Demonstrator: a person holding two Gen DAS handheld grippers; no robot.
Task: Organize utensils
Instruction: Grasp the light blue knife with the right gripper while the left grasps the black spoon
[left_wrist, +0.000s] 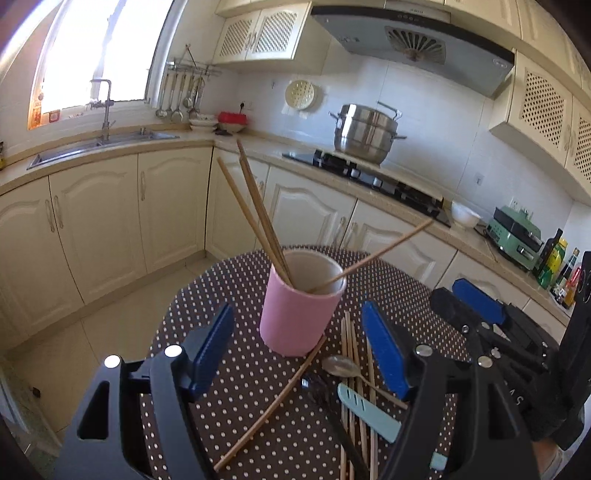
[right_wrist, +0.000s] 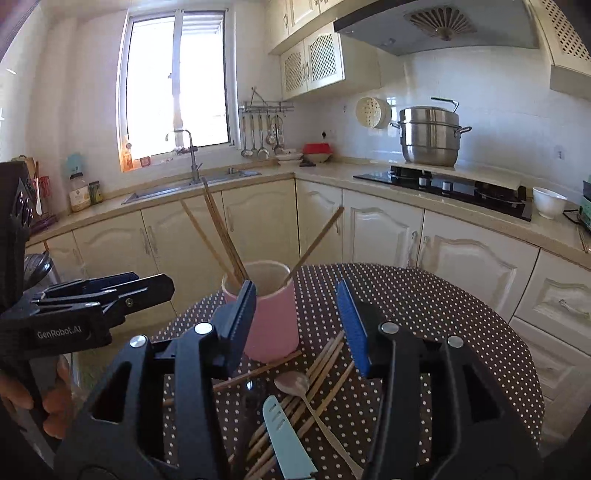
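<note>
A pink cup (left_wrist: 295, 314) (right_wrist: 271, 321) stands on the round dotted table (left_wrist: 240, 369) (right_wrist: 443, 332) and holds several wooden chopsticks (left_wrist: 255, 206) (right_wrist: 218, 225). In front of it lies a pile: loose chopsticks (left_wrist: 352, 369) (right_wrist: 321, 373), one apart (left_wrist: 273, 402), a metal spoon (left_wrist: 341, 366) (right_wrist: 293, 382), a teal utensil (left_wrist: 367, 411) (right_wrist: 288, 439) and a dark utensil (left_wrist: 325, 402). My left gripper (left_wrist: 299, 350) is open and empty, above the table near the cup. My right gripper (right_wrist: 299, 325) is open and empty above the pile; it shows at the right in the left wrist view (left_wrist: 476, 302).
Cream kitchen cabinets (left_wrist: 110, 221) ring the table. A sink (left_wrist: 99, 144) is under the window, a steel pot (left_wrist: 364, 134) on the stove (left_wrist: 369, 173), a white bowl (left_wrist: 463, 216) and bottles (left_wrist: 557, 266) on the counter at right.
</note>
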